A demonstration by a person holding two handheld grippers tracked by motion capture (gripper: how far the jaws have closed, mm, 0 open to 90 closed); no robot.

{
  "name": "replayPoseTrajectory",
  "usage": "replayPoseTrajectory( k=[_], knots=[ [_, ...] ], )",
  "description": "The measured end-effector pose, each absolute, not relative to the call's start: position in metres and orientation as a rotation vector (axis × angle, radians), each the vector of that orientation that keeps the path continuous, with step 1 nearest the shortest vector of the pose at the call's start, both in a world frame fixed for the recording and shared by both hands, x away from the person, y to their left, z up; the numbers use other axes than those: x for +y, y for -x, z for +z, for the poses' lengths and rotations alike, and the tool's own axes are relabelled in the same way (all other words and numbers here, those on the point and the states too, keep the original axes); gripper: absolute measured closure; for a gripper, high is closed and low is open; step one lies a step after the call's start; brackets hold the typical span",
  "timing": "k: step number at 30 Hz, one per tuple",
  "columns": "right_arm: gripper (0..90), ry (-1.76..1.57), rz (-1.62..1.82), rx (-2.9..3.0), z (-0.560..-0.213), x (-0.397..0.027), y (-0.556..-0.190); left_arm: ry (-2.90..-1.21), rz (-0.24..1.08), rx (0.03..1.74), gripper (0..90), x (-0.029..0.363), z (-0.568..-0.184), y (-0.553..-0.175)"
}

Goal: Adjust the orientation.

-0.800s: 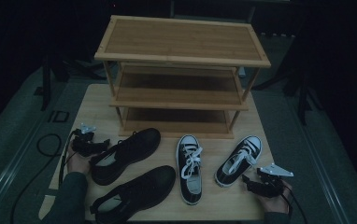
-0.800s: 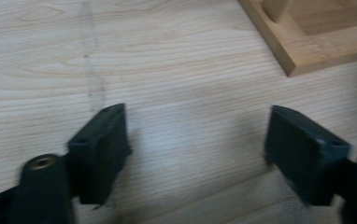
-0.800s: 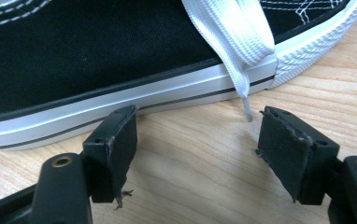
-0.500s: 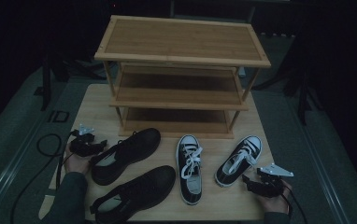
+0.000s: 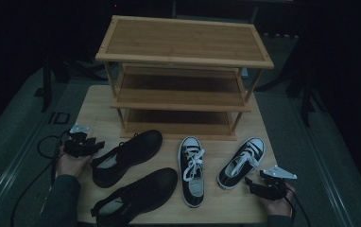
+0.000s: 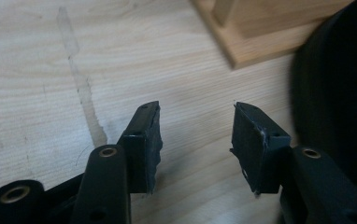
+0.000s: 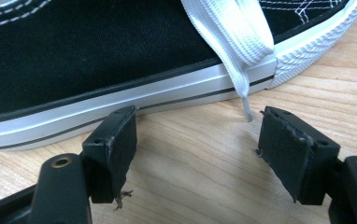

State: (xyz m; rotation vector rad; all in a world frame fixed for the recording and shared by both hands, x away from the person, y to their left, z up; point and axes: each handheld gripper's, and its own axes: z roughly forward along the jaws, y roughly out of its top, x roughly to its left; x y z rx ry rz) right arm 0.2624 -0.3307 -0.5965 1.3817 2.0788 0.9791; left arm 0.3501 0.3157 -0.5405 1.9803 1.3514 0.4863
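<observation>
Two grippers rest low over the surface (image 5: 244, 208), both spread with nothing between the jaws. Just ahead of the right gripper (image 7: 193, 140) lies a sneaker (image 7: 120, 56); beside the left gripper (image 6: 195, 135) sits a black shoe (image 6: 340, 93).

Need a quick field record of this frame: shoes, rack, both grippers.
surface: wooden table
rack: three-shelf bamboo shoe rack, shelves bare
left pair: two black shoes, on table
right pair: two black-and-white sneakers, on table
left gripper: jaws open, nothing between, beside upper black shoe
right gripper: jaws open, nothing between, beside right sneaker
</observation>
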Motion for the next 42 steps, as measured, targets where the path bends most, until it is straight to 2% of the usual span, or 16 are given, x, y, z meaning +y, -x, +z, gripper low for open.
replayPoseTrajectory(
  k=[8, 19, 34, 42],
  knots=[
    [27.5, -1.382, 0.977, 2.079, -0.596, -0.331, -0.262, -1.982, 0.478, 1.316, 55.3, 0.313, -0.515, -0.339],
    [24.8, -1.378, 0.973, 2.087, -0.597, -0.331, -0.263, -2.05, 0.469, 1.136, 53.8, 0.294, -0.477, -0.317],
    [24.8, -1.378, 0.973, 2.087, -0.597, -0.331, -0.263, -2.171, 0.384, 1.025, 52.2, 0.268, -0.472, -0.309],
    [24.8, -1.377, 0.973, 2.087, -0.597, -0.331, -0.263, -2.261, 0.373, 0.997, 56.0, 0.255, -0.478, -0.312]
  ],
)
